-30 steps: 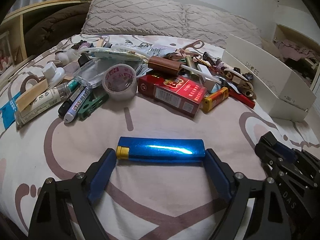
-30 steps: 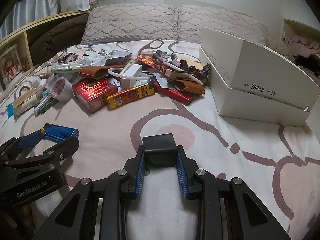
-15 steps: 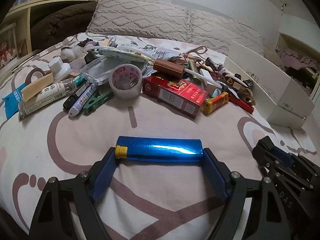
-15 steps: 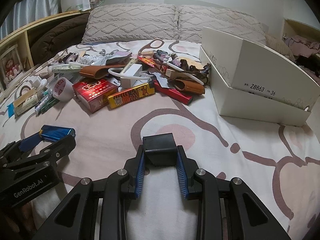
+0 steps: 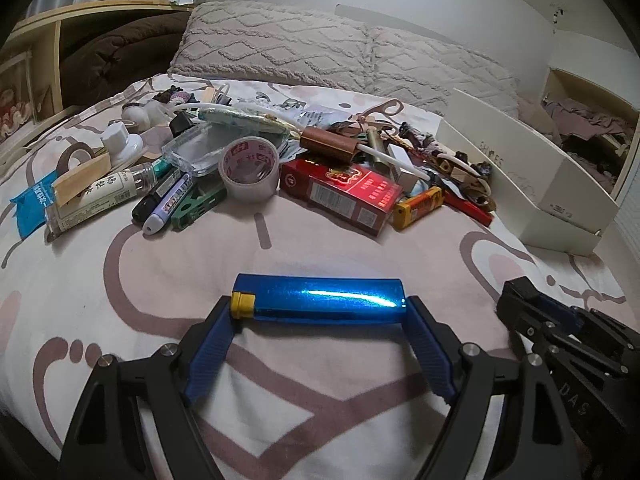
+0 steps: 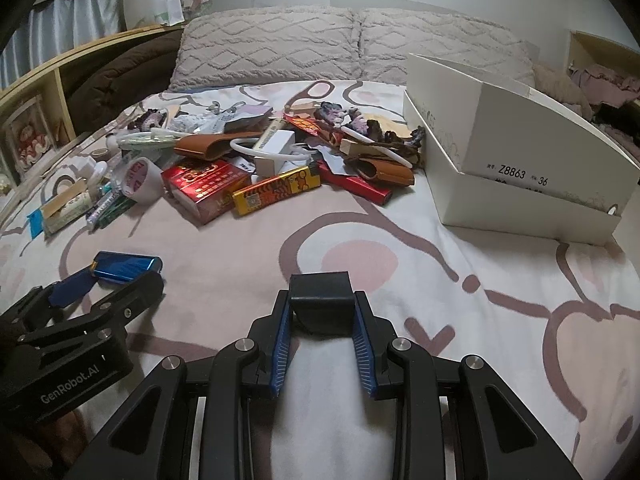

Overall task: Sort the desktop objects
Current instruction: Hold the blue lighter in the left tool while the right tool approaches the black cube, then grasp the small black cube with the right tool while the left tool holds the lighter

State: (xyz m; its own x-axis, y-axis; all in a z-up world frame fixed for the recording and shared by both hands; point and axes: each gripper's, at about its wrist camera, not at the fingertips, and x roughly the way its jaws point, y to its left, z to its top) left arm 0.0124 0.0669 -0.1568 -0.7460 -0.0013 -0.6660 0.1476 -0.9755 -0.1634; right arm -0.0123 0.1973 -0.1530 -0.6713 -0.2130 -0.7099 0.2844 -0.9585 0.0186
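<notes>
The blue lighter was clamped lengthwise between the pads of the left gripper, one pad on the yellow-capped end and the other on the flat base, just over the patterned bedspread. In the left wrist view the pads were seen pressed against both ends. A small black block was gripped by the right gripper, its jaws nearly together on the block's sides.

The step in hand was judged to be carrying the lighter to its place — probably the white shoebox standing to the right, well apart from it. An end-to-end hold on a smooth, glossy case was thought liable to slip or pivot, so a level, unhurried carry would be advised, with the pinch kept firm until the lighter was over the box rim.

Both grippers were pointed forward and downward toward the bed, the left one low beside the right — the pile of clutter lay beyond them, near the pillows.
</notes>
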